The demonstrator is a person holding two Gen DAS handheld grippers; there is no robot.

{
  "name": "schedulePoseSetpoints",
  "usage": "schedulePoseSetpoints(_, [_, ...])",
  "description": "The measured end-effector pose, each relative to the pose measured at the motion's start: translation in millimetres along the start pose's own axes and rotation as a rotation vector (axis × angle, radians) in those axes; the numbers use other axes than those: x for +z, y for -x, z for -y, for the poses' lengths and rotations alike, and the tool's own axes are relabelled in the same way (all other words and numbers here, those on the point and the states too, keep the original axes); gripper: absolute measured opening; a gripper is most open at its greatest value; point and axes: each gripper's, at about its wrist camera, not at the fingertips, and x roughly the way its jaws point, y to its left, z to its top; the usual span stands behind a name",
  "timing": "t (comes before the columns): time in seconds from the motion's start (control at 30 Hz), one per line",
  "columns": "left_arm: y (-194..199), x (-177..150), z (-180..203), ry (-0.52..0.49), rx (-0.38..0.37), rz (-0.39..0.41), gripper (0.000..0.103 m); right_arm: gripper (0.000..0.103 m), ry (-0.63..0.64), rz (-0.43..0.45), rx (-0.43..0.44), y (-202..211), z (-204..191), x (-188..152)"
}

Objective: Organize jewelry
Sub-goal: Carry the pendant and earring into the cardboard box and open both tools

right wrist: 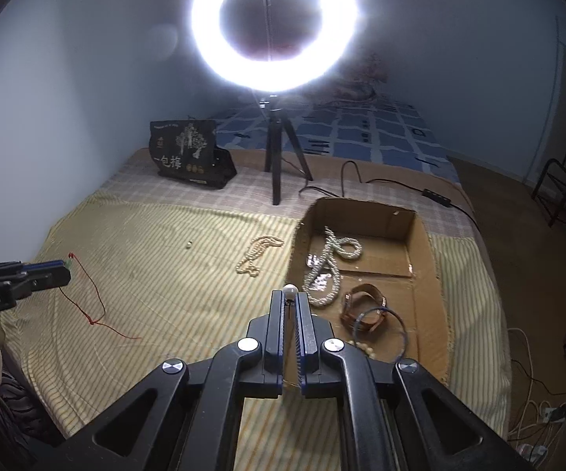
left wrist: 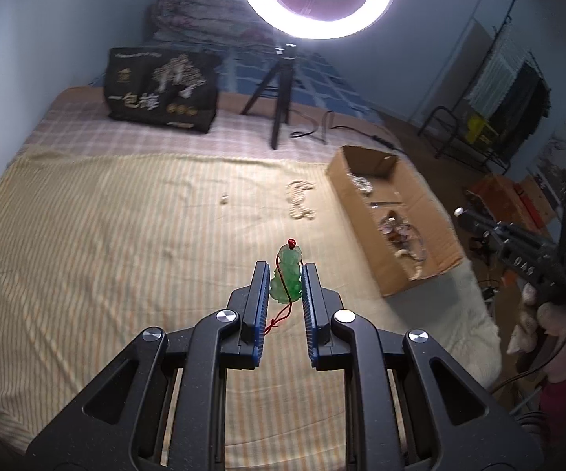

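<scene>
Over the striped bed sheet (left wrist: 106,235), the left hand-held gripper (left wrist: 286,274) is closed narrowly on a carved green jade pendant (left wrist: 288,274), its thin red cord (right wrist: 86,294) trailing down onto the sheet. The right hand-held gripper (right wrist: 290,298), nearly closed, pinches a pearl-headed pin (right wrist: 290,289) by the cardboard box (right wrist: 426,243) of jewelry.

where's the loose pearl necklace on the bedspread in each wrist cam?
Left wrist: pearl necklace sits above centre, beyond the left gripper, just left of the cardboard box.
Right wrist: pearl necklace lies centre frame on the striped bedspread, left of the same box.
Shared landmark: ring light tripod.
</scene>
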Motion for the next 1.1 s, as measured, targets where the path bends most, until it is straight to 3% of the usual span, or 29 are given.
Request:
schedulePoseSetpoints(0.7, [-24.9, 60.4, 104.5, -0.118, -0.167, 0.034, 0.015, 0.002, -0.066, 0.002, -0.070, 7.3, 65.6, -6.2])
schedulePoseSetpoints(1.1, [-67.1, 72.9, 148.9, -0.116, -0.236, 0.002, 0.015, 0.002, -0.087, -0.001, -0.068, -13.8, 97.8, 10.0])
